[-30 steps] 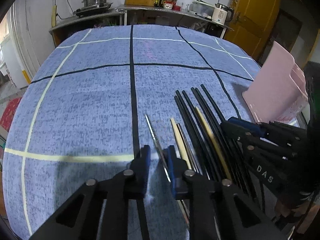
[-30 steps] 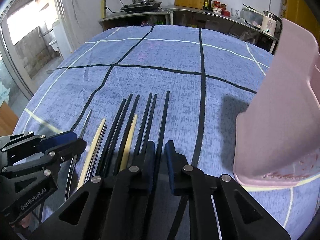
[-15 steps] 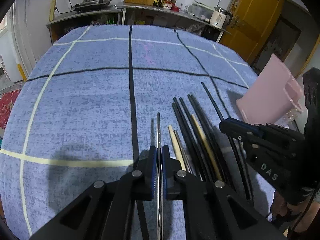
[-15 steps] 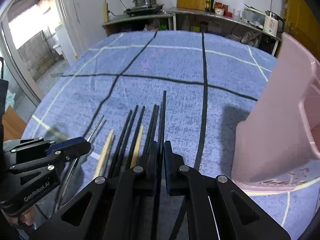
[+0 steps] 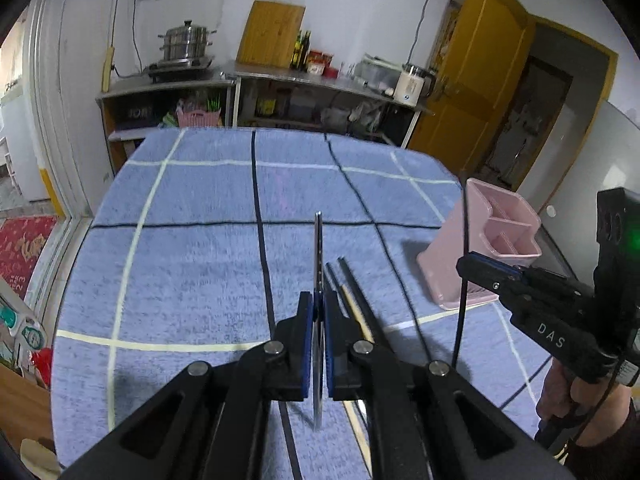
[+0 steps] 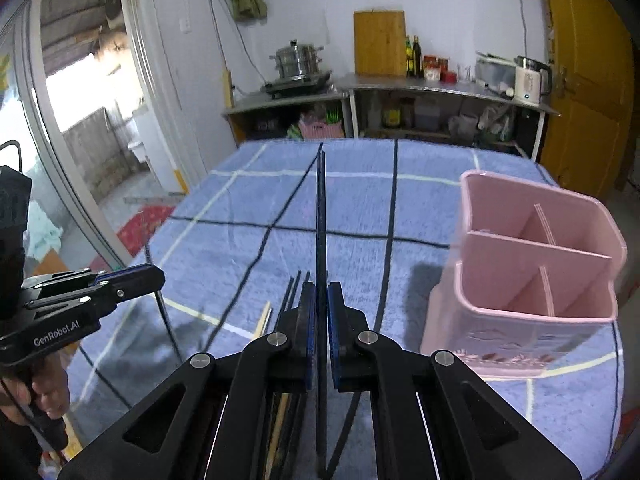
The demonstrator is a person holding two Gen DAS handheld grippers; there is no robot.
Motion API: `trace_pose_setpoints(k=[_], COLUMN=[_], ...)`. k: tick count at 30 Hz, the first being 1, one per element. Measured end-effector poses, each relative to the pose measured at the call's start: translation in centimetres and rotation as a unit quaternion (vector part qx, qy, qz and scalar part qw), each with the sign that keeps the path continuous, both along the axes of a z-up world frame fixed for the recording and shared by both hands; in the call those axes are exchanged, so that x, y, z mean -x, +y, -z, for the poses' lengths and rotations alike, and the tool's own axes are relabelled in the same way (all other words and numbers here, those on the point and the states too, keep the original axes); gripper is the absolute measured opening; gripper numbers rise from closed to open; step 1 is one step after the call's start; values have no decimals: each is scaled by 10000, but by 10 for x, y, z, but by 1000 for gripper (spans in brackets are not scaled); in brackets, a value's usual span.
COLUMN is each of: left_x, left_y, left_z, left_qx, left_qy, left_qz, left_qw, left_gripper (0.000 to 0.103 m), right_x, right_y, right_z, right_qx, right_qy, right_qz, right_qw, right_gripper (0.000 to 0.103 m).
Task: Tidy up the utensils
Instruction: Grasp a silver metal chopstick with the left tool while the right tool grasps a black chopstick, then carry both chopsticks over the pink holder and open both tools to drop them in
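Observation:
My left gripper (image 5: 318, 300) is shut on a thin silver metal chopstick (image 5: 318, 248), lifted off the blue checked tablecloth (image 5: 192, 264) and pointing away from me. My right gripper (image 6: 321, 292) is shut on a black chopstick (image 6: 321, 208), also raised above the cloth. In the left wrist view the right gripper (image 5: 466, 266) hangs at the right with that black chopstick (image 5: 464, 240) crossing it. Several black chopsticks (image 6: 294, 284) and a pale wooden one (image 6: 264, 318) still lie on the cloth below. The pink divided utensil holder (image 6: 536, 280) stands upright to the right.
A person's hand (image 6: 44, 396) holds the left gripper's handle (image 6: 72, 304) at the lower left of the right wrist view. Beyond the table's far edge stand a metal counter (image 5: 280, 80) with a steamer pot (image 5: 186, 44), a kettle (image 6: 530, 80) and a yellow door (image 5: 480, 80).
Both grippers closed on a chopstick each, the left on the silver one and the right on a black one, then rose off the cloth. The table now sits lower in both views.

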State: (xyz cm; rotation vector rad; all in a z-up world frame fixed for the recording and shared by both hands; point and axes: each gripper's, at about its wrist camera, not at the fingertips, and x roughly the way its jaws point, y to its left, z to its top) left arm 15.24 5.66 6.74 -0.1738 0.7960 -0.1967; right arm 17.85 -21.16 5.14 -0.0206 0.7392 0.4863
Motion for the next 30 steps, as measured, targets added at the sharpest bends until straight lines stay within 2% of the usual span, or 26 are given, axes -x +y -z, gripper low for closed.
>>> trace_pose_setpoints(k=[7, 16, 30], left_x=[10, 15, -21], left_y=[-5, -27, -97], left_z=[-24, -55, -92], left_qx=[-49, 88, 414], left_qy=[-211, -456, -611], left_qz=[69, 397, 1088], left_qw=[9997, 9981, 9913], left_gripper=[6, 5, 5], right_x=[18, 37, 37], right_y=[-15, -39, -104], right_z=[-23, -53, -90], right_qx=[-142, -279, -408], right_qy=[-283, -637, -985], right_qz=[102, 292, 803], right_qw=[9994, 9972, 9911], right_gripper=[6, 6, 5])
